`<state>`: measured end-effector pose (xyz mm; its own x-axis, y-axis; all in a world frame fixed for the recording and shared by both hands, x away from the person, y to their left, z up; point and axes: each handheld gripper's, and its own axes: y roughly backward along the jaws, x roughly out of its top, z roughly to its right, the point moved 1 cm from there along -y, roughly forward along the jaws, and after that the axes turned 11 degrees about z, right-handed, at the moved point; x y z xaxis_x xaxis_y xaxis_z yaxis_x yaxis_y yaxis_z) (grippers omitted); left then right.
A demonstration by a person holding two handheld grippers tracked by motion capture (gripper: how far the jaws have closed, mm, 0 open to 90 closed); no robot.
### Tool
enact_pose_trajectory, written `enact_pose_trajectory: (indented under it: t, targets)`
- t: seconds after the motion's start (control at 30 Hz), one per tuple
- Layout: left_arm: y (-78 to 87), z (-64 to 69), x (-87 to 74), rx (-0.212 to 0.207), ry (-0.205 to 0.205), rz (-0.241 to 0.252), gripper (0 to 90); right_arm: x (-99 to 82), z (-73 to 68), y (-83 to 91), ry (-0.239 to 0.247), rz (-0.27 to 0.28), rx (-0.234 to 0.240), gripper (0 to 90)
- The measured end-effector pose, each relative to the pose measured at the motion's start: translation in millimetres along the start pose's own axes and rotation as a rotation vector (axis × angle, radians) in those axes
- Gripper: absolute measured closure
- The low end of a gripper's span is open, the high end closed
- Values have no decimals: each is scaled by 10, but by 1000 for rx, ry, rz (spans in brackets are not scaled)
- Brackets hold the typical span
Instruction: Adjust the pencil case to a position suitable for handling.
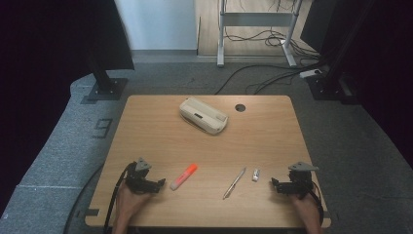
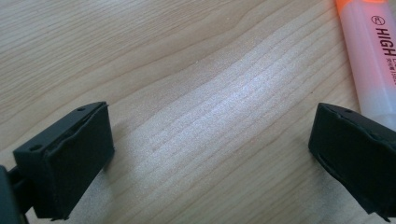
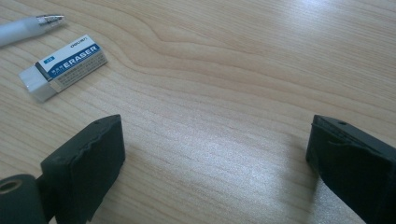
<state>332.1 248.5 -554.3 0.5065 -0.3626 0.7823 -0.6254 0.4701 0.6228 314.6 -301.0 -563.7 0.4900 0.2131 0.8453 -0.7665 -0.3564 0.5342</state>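
High view: left gripper (image 1: 157,184) and right gripper (image 1: 277,186) rest wide open, holding nothing. Highlighter (image 1: 183,176) lies at two o'clock of the left; likely start, next reach over it.

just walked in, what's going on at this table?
A person holds a gripper in each hand, both low over the near edge of the wooden table, jaws wide open and empty. The left gripper sits just beside an orange highlighter; the right gripper is close to a small eraser and a pen. A beige pencil case lies at the far side. Nothing is gripped yet.
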Motion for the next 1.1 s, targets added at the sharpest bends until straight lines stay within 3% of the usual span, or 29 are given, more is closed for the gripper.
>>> enact_pose_trajectory:
  t: [0.1, 0.4, 0.5, 1.1]
  targets:
    - [-32, -3, 64, -9, -9, -20, 0, 0, 0, -1, 0, 0, 0, 39]
    - [-181, 40, 467, -113, -1, 27, 17, 0, 0, -1, 0, -1, 0, 38]
    - [-215, 52, 564, -130, -5, 32, 34, 0, 0, -1, 0, 0, 0, 38]
    - [-683, 173, 1341, -224, -88, 22, 77, 1, -1, -4, 1, -1, 2, 35]
